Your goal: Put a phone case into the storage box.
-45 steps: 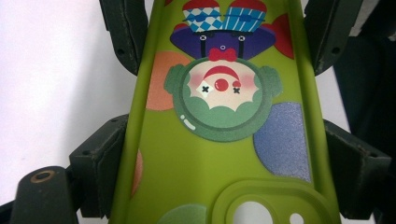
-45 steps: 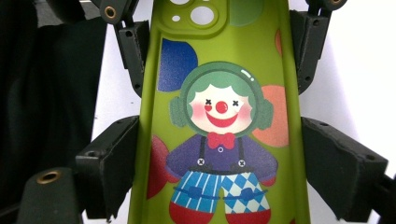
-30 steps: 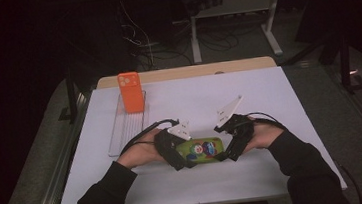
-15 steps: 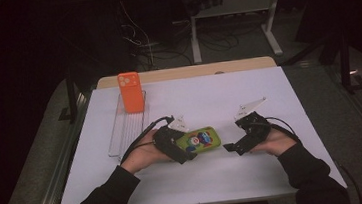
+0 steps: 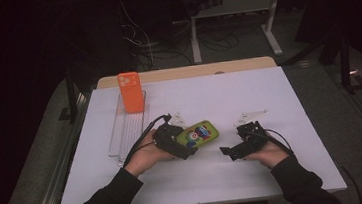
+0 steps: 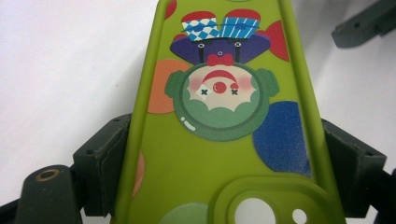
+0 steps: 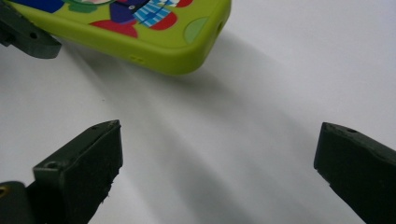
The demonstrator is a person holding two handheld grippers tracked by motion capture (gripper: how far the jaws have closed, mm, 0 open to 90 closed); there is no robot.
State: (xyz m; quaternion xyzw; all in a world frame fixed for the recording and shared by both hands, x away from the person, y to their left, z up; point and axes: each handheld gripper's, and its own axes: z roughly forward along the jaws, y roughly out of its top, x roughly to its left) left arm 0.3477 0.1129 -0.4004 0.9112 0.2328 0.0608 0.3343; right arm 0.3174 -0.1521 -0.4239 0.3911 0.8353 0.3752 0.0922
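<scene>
Green phone case (image 5: 198, 133) with a clown picture sits clamped by its long edges in the left tongs (image 6: 224, 154) over the white worktop (image 5: 268, 93). Right tongs (image 7: 217, 163) gape apart nearby, holding nothing.

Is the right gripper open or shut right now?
Open. In its own view the right gripper's two fingers stand wide apart with bare white table between them; the green case lies beyond, untouched by them.
</scene>
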